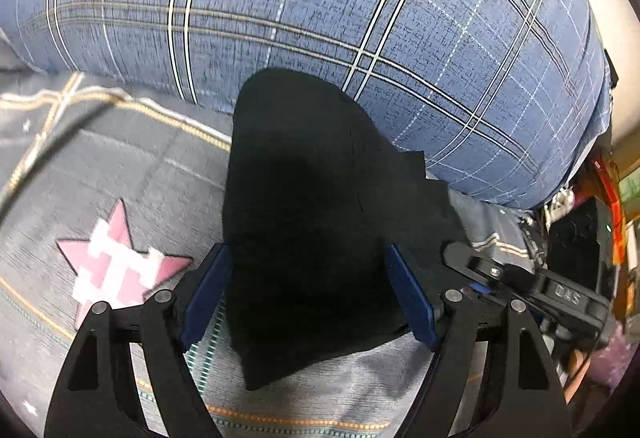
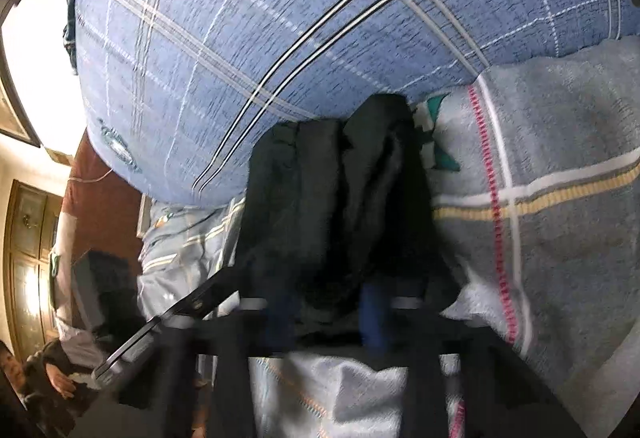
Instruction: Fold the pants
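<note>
The black pants [image 1: 304, 222] lie folded in a compact bundle on the grey bedspread [image 1: 132, 177], against a blue plaid pillow [image 1: 320, 9]. My left gripper [image 1: 308, 294] is open, its blue pads on either side of the bundle's near part. The right gripper [image 1: 520, 278] shows at the bundle's right edge in this view. In the right wrist view the pants [image 2: 340, 197] bunch up between the blue pads of my right gripper [image 2: 328, 314], which is closed on the fabric; the view is blurred.
The big blue plaid pillow [image 2: 280, 37] blocks the far side. The bedspread [image 2: 560, 197] has a pink star [image 1: 116, 266] at the left. Clutter and dark boxes [image 1: 580, 238] stand off the bed's right edge. A wooden door [image 2: 28, 258] stands at the left.
</note>
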